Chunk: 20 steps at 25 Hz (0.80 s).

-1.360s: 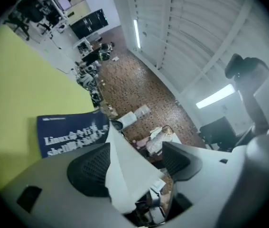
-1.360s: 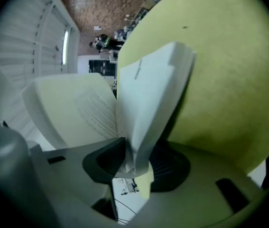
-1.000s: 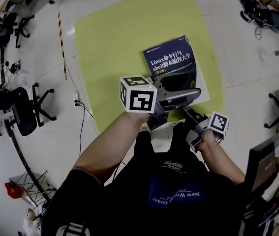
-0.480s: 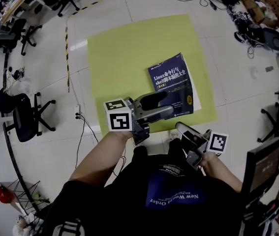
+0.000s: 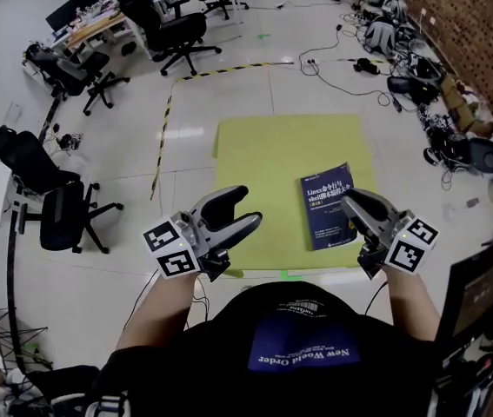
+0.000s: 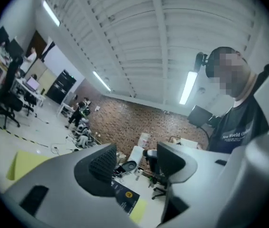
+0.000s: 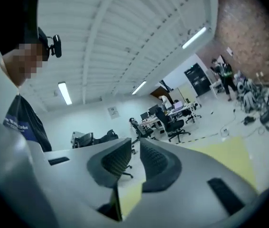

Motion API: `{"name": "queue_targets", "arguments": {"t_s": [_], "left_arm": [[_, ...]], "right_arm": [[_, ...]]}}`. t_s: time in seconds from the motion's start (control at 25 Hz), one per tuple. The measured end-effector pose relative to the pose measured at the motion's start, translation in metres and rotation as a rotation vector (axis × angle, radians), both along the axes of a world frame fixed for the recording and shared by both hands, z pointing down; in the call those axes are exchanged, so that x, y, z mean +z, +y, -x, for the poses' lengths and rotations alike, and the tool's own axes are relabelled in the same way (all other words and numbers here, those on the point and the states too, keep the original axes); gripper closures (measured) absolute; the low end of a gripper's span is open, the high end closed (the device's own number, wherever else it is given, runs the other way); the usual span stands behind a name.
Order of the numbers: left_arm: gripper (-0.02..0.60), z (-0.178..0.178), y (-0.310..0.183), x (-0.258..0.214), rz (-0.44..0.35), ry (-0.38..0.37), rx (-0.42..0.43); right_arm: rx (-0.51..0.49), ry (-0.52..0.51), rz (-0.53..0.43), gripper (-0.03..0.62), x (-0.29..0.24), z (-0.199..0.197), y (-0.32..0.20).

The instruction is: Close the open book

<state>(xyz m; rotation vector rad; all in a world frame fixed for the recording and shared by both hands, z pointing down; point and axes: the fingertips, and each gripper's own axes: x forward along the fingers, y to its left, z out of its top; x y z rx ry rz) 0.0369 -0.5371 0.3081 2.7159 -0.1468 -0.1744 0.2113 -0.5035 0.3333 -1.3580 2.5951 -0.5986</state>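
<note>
Blue book [image 5: 329,205] closed on mat [image 5: 263,155], head view — ceiling lights [image 6: 189,87], gripper views only

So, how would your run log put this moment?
dark blue paperback book: closed, on yellow-green floor mat | left gripper: open, empty, jaws just closing | right gripper: slightly open, empty, jaws just closing

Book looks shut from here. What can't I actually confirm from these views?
- Book right edge: head view, covered by the right gripper, whose empty fingers have just been closing.
- Whether it lies fully flat: head view, too small.
- Book in right gripper view: out of frame; only yellow mat shows.
</note>
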Motion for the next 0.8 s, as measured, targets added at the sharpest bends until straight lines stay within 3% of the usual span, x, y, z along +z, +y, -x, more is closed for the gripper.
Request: {"name": "queue_targets", "arguments": {"t_s": [0.16, 0.32, 0.44, 0.6, 0.8], "left_arm": [[0.421, 0.051, -0.002, -0.028, -0.056, 0.027, -0.145], [0.491, 0.082, 0.006, -0.048, -0.078, 0.097, -0.185], [0.565, 0.09, 0.008, -0.05, -0.094, 0.093, -0.234], [0.574, 0.086, 0.007, -0.035, -0.062, 0.058, -0.276], [0.574, 0.075, 0.009, -0.015, -0.039, 0.041, -0.268]], "right_arm": [[0.048, 0.132, -0.087, 0.605, -0.038, -0.001, -0.015], [0.066, 0.205, -0.148, 0.605, -0.061, 0.004, -0.017], [0.054, 0.223, -0.153, 0.606, -0.062, 0.006, -0.019], [0.036, 0.234, -0.115, 0.608, -0.043, 0.01, -0.019], [0.04, 0.239, -0.087, 0.608, -0.025, 0.006, -0.015]]}}
